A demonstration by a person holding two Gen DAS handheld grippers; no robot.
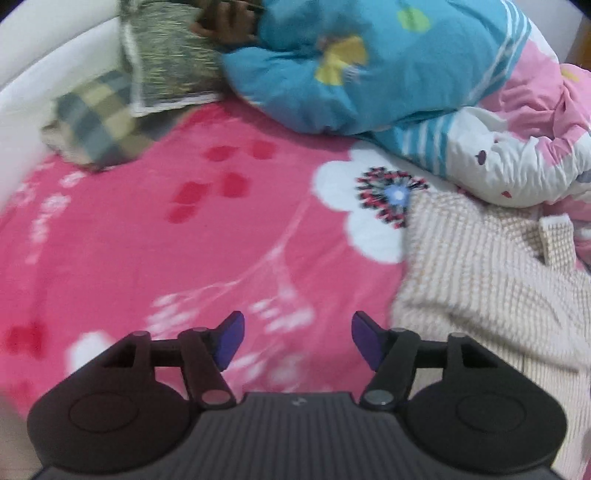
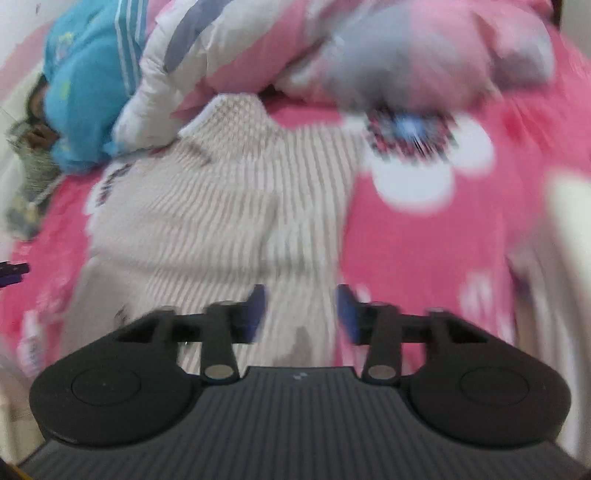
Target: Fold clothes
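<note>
A cream ribbed knit garment (image 1: 480, 273) lies spread on the pink flowered bed cover (image 1: 147, 240). In the left wrist view it is at the right, beside my left gripper (image 1: 297, 339), which is open and empty above the pink cover. In the right wrist view the garment (image 2: 221, 214) fills the middle and left. My right gripper (image 2: 301, 314) is open and empty, hovering over the garment's near right edge. The right view is blurred.
A bunched blue, white and pink quilt (image 1: 369, 74) lies along the far side of the bed, also in the right wrist view (image 2: 258, 48). A grey cushion (image 1: 166, 55) and a checked cloth (image 1: 96, 122) lie by the white bed edge (image 1: 37, 62). A hand (image 1: 229, 26) rests near the cushion.
</note>
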